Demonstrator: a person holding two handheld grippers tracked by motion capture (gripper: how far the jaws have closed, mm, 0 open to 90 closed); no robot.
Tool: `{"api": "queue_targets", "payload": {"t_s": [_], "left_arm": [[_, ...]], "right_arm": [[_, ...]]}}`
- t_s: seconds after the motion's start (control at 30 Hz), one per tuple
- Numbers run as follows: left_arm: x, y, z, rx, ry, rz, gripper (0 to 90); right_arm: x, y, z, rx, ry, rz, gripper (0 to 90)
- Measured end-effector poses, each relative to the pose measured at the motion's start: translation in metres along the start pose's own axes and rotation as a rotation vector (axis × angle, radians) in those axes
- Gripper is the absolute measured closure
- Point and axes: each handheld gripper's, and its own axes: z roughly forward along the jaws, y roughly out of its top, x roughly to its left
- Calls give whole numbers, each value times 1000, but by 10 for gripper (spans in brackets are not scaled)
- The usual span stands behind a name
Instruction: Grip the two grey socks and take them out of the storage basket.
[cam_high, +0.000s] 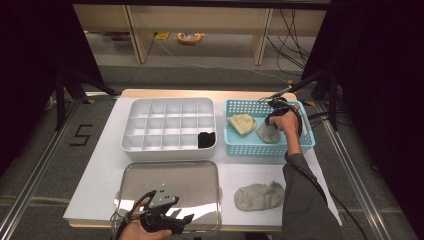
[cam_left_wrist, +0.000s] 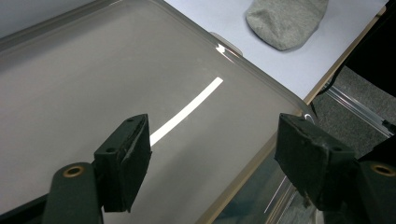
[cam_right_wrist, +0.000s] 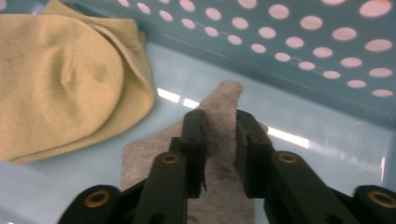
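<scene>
Right gripper (cam_right_wrist: 219, 135) clenched on grey sock (cam_right_wrist: 219, 116) inside blue basket (cam_right_wrist: 327, 100), beside yellow sock (cam_right_wrist: 70, 79), left gripper (cam_left_wrist: 212, 163) released above metal tray (cam_left_wrist: 93, 84)

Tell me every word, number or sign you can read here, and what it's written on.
"5": a black figure marked on the grey floor left of the table.
Nothing else is readable: the divided white box, blue basket, metal tray, yellow sock and the grey sock pinched in the right claw carry no writing.
</scene>
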Motion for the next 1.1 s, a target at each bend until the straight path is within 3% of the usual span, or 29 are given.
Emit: {"api": "queue_targets", "payload": {"t_s": [0.1, 0.3, 0.4, 0.53, 0.57, 0.63, 0.67, 0.73, 0.8, 0.9, 0.93, 1.1], "left_arm": [[0, 0, 0, -2, -7, -4, 265], [0, 1, -1, -1, 2, 1, 266], [0, 1, -2, -13, -1, -9, 265], [1, 1, -2, -10, 15, -4, 265], [1, 1, -1, -25, 3, -12, 265], [1, 1, -2, -23, 5, -11, 264], [1, 1, -3, -12, 5, -2, 264], [1, 1, -2, -20, 8, -17, 265], [1, 1, -3, -13, 7, -9, 264], [2, 1, -3, -17, 8, -12, 264], [1, 1, -3, -24, 8, -20, 264], [1, 1, -3, -11, 6, -8, 263]], "right_arm": [[2, 0, -4, -32, -11, -40, 845], [5, 0, -22, -78, 0, -41, 880], [6, -1, -37, -120, 6, -64, 882], [9, -2, -48, -173, 21, -118, 882], [12, -3, -58, -194, 26, -133, 882], [15, -3, -63, -201, 31, -116, 881], [16, -4, -74, -224, 28, -141, 882], [19, -5, -78, -227, 33, -128, 882], [18, -5, -87, -248, 43, -149, 882], [24, -9, -108, -271, 52, -152, 884], [23, -9, -110, -287, 51, -177, 884], [30, -15, -127, -308, 69, -171, 885]]}}
